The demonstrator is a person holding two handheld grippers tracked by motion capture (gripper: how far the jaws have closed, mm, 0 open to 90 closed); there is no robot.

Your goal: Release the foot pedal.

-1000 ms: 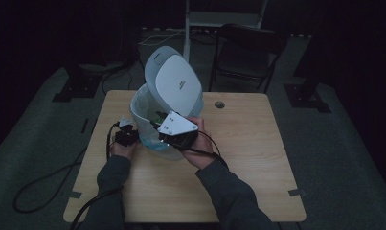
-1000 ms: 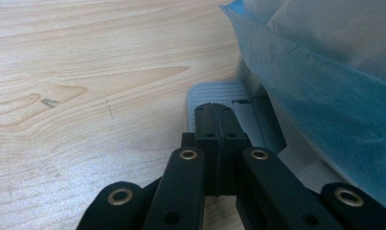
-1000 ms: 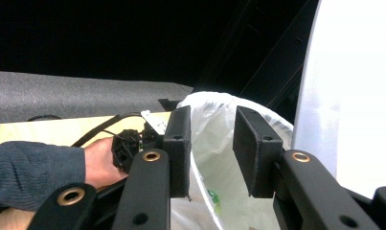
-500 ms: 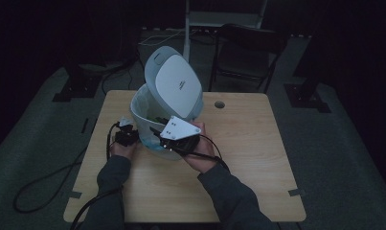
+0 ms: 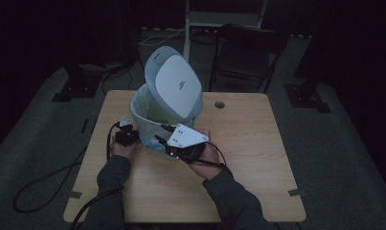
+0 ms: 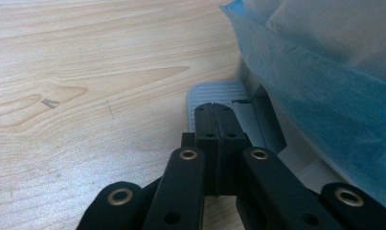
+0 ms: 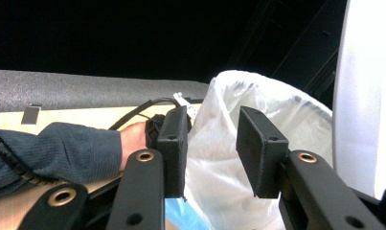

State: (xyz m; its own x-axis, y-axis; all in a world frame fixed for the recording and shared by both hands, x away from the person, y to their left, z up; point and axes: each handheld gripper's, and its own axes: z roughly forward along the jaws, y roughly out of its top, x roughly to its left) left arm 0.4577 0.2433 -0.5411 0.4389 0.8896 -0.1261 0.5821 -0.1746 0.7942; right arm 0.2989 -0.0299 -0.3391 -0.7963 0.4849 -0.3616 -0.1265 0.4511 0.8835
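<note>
The bin (image 5: 167, 125) stood at the counter's (image 5: 257, 158) far middle, lid raised. The left gripper (image 6: 213, 112), fingers clenched empty, pressed its pedal (image 6: 214, 93). The right gripper (image 7: 212, 143), fingers released and just widening, straddled the liner (image 7: 238, 143); next it probably must clamp that rim.

White bin liner (image 7: 238, 143); grey pedal (image 6: 214, 93); pale-wood table (image 5: 257, 158).

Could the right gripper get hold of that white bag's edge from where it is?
Probably yes: the right gripper stands open right at the white bag, with nothing visible between them.
</note>
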